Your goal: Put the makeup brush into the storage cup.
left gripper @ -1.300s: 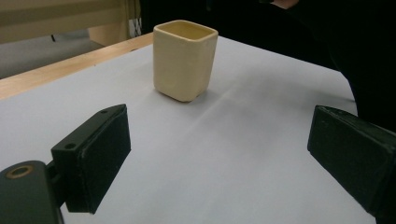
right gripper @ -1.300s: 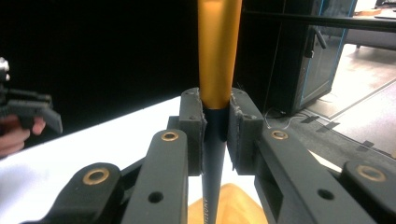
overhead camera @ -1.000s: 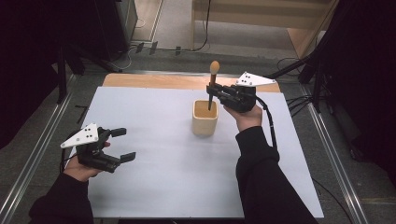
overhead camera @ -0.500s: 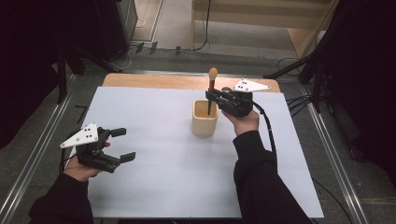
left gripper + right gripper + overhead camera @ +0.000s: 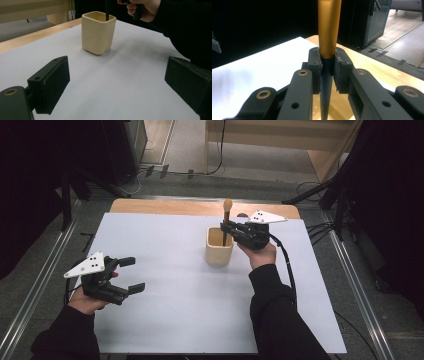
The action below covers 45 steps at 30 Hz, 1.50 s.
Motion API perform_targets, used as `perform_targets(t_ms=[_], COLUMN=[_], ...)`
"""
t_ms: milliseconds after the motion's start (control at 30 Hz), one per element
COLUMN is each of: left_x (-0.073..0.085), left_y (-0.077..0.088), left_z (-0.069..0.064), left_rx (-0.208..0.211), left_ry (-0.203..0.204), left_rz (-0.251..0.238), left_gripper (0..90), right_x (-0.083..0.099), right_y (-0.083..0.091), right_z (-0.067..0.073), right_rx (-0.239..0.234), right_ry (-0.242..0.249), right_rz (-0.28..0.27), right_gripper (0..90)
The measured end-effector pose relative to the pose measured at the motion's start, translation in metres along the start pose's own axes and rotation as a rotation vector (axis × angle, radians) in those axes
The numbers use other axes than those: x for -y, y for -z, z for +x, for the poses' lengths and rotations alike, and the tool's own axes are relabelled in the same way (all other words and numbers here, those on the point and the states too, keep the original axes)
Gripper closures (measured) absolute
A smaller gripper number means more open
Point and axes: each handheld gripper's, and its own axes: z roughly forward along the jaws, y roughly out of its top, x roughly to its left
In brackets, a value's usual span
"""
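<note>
A cream square cup (image 5: 219, 251) stands on the white sheet, right of centre. A slim tool (image 5: 227, 206) with a golden rounded top and a black shaft stands upright with its lower end inside the cup. My right gripper (image 5: 225, 227) is just above the cup's rim, shut on the shaft; in the right gripper view the pads (image 5: 314, 66) clamp the tool (image 5: 329, 27) where gold meets black. My left gripper (image 5: 131, 275) hovers open and empty near the sheet's left edge. The left gripper view shows the cup (image 5: 98, 32) ahead of its spread jaws, with the shaft (image 5: 107, 10) in it.
The white sheet (image 5: 165, 320) covers a wooden table whose bare strip (image 5: 165, 207) shows along the far edge. Metal rails (image 5: 350, 270) run down both sides. Cables (image 5: 320, 232) lie off the right edge, and pale wooden furniture (image 5: 280, 150) stands behind.
My right gripper has lowered the tool deeper into the cup, with its golden top now sitting lower. The left gripper has stayed in place.
</note>
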Motion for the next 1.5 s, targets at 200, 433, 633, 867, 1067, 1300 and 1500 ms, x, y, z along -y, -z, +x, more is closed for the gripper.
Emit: perform_targets(t_ms=[200, 433, 633, 867, 1067, 1300, 1500], left_x=[0.0, 0.0, 0.0, 0.0, 0.0, 0.0, 0.0], left_y=[0.0, 0.0, 0.0, 0.0, 0.0, 0.001, 0.0], left_z=[0.0, 0.0, 0.001, 0.0, 0.0, 0.0, 0.0], left_rx=[-0.001, -0.001, -0.002, -0.003, -0.004, -0.006, -0.004], left_ry=[-0.001, -0.002, -0.003, -0.003, -0.004, -0.002, -0.002], left_rz=[-0.001, 0.002, -0.002, -0.001, -0.001, 0.0, 0.002], left_gripper=[6.5, 6.5, 6.2, 5.9, 5.9, 5.9, 5.9], right_x=[0.003, 0.01, 0.01, 0.009, 0.009, 0.007, 0.008], right_y=[-0.003, -0.005, -0.003, -0.003, 0.001, 0.005, 0.012], right_z=[0.001, 0.001, 0.0, 0.003, 0.002, 0.005, 0.006], right_rx=[0.0, 0.008, -0.027, 0.084, 0.065, 0.05, 0.057], right_ry=[-0.005, -0.013, -0.007, -0.021, -0.033, -0.027, -0.025], right_rz=[0.004, 0.009, -0.006, 0.009, 0.006, 0.004, -0.002], right_gripper=[78.9, 78.9, 63.0, 0.0, 0.0, 0.0, 0.0])
